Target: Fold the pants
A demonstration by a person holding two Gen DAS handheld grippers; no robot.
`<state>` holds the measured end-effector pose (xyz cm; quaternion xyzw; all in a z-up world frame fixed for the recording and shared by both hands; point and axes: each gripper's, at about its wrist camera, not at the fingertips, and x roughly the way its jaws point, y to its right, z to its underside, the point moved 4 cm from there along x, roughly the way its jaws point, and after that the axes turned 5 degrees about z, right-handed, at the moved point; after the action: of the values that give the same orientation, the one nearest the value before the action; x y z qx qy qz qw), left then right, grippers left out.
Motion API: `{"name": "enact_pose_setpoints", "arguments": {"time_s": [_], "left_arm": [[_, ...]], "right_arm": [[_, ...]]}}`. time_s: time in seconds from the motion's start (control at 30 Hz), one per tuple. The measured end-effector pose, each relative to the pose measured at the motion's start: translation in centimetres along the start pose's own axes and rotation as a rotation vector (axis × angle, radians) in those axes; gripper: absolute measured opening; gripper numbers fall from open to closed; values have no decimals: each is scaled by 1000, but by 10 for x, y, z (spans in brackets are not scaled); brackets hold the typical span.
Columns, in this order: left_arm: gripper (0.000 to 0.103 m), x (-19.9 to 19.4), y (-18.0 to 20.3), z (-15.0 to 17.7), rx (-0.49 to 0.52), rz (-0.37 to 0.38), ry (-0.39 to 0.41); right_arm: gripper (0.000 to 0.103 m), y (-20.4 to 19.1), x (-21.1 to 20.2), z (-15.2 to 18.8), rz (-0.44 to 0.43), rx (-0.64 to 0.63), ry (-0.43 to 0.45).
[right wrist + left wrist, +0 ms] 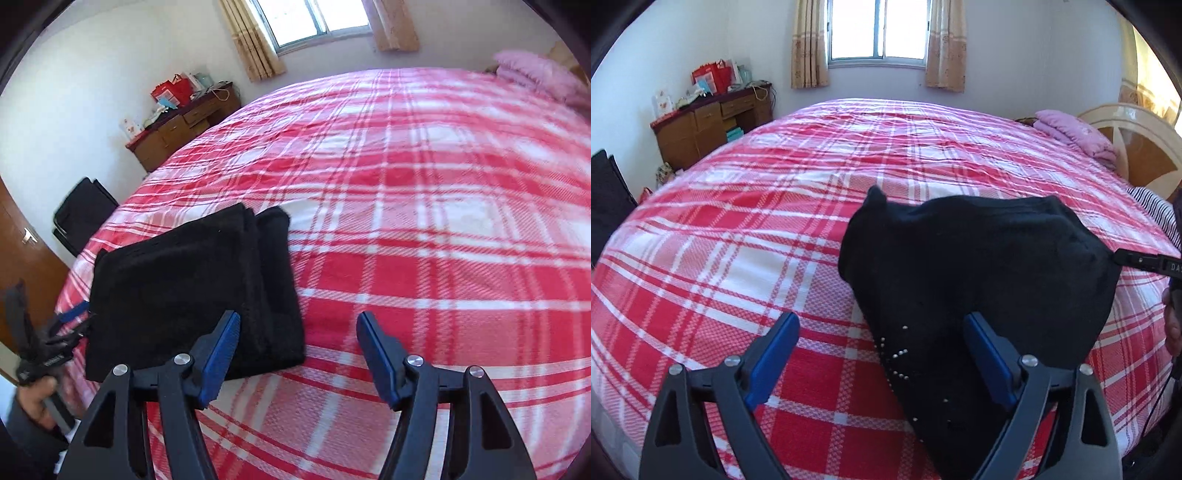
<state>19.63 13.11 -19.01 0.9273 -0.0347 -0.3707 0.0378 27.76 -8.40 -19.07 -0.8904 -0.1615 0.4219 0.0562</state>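
Observation:
The black pants (pixel 979 277) lie folded into a thick rectangle on the plaid bed sheet (pixel 738 240). In the left wrist view my left gripper (pixel 881 325) is open, its right finger over the pants' near left corner and its left finger over bare sheet. Nothing is pinched. A black finger (pixel 1137 260) of the other gripper reaches the pants' right edge. In the right wrist view the pants (pixel 184 280) sit at the left, and my right gripper (pixel 298 321) is open at their near right corner, pads apart from the cloth. A hand (pixel 37 398) holds the left gripper (pixel 79 325) at the pants' left edge.
A wooden desk (pixel 709 125) with red bags stands by the far left wall. A pink folded blanket (pixel 1075 133) lies near the headboard (pixel 1145 147), with striped cloth (pixel 1156 214) beside it. A black chair (pixel 85 214) and a wooden door (pixel 22 266) are left of the bed.

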Motion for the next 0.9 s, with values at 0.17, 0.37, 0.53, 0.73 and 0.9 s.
{"name": "enact_pose_setpoints", "arguments": {"time_s": [0.17, 0.37, 0.53, 0.73, 0.9], "left_arm": [[93, -19, 19, -12, 13, 3, 30], [93, -48, 51, -29, 77, -1, 92], [93, -71, 71, -39, 101, 27, 145], [96, -96, 83, -47, 126, 47, 204], [98, -107, 86, -52, 130, 53, 241]], "right_arm": [[66, 19, -29, -2, 79, 2, 28], [67, 21, -82, -7, 101, 1, 122], [68, -7, -109, -6, 111, -66, 172], [68, -37, -149, -10, 106, -125, 286], [68, -47, -179, -14, 106, -144, 363]]}}
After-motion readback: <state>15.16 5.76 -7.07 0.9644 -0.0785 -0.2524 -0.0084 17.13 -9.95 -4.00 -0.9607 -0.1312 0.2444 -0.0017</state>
